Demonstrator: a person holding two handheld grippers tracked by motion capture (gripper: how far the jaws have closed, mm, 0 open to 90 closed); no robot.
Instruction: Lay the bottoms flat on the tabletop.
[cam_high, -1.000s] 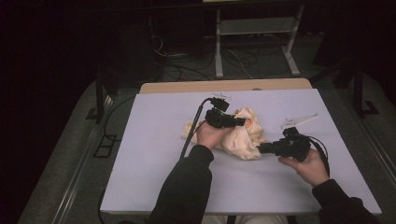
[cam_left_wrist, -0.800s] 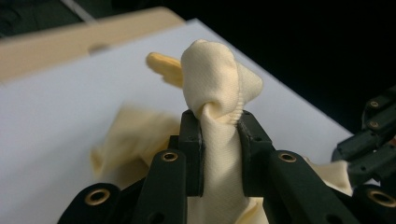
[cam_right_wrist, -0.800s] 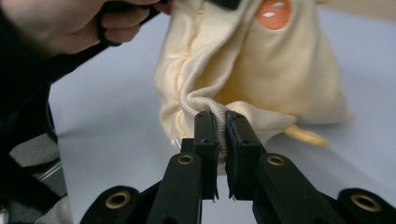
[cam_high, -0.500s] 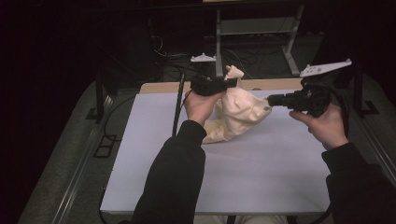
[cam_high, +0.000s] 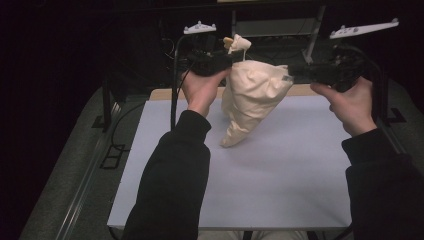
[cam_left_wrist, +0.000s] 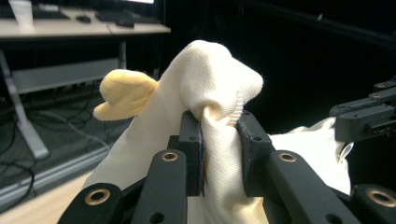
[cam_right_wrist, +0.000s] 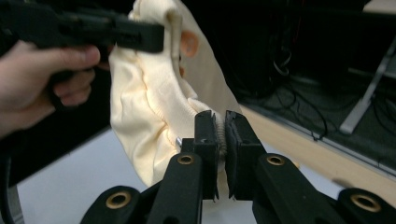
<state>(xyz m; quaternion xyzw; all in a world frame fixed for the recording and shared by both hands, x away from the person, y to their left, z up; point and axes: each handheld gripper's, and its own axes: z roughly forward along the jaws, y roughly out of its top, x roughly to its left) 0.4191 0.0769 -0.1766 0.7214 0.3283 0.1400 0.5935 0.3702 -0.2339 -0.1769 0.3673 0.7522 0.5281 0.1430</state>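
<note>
1. Hanging in the high view between two raised grippers: a cream garment (cam_high: 252, 97), bunched and tapering to a point that sits just above or on the pale counter (cam_high: 280, 190), contact not clear. Left gripper (cam_high: 227, 59) clamped on the garment's upper left edge, a small tuft of cloth sticking up above it. Right gripper (cam_high: 290, 74) clamped on the upper right edge, level with the other. Dark sleeves entering from below.
2. Seen along the left gripper (cam_left_wrist: 220, 128) in its own view: jaws pinched tight on a twisted fold of the cream knit garment (cam_left_wrist: 205, 79), a yellow cloth tab (cam_left_wrist: 123, 93) poking out to the left.
3. Seen along the right gripper (cam_right_wrist: 222, 128) in its own view: jaws nearly together, nipping a ribbed hem of the garment (cam_right_wrist: 154, 107); left hand (cam_right_wrist: 42, 79) with its gripper beyond.
</note>
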